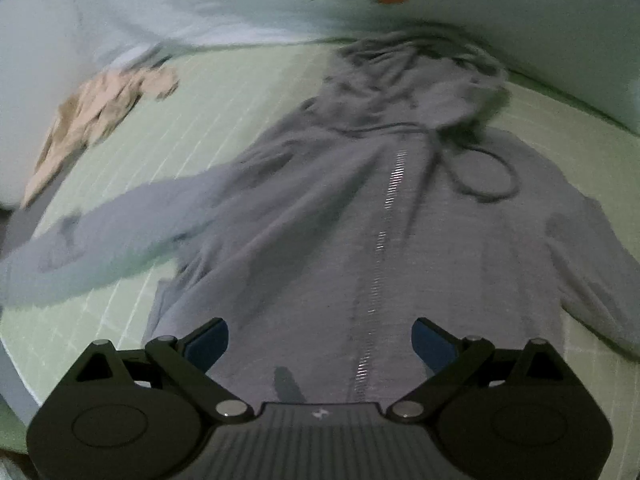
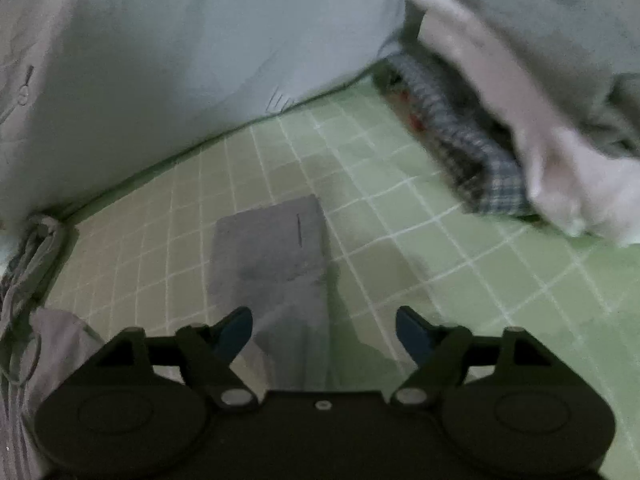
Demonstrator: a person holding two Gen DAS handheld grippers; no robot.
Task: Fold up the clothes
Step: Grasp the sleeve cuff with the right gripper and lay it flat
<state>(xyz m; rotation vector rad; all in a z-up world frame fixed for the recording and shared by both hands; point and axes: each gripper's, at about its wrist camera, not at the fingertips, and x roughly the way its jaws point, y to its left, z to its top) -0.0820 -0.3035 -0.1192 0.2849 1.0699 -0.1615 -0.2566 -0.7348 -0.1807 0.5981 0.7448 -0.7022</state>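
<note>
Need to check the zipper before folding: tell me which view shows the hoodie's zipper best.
The left wrist view: the zipper runs down the spread grey hoodie. The right wrist view shows only a sleeve.

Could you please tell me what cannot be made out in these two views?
- Left wrist: hoodie hem, hidden behind the left claw.
- Left wrist: beige garment, too blurred to identify.
- Right wrist: folded pile, blurred and cut off by the frame edge.

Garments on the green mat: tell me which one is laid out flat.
The grey zip-up hoodie, spread open with its zipper up; the beige garment lies crumpled, and the plaid and white ones are piled up.
</note>
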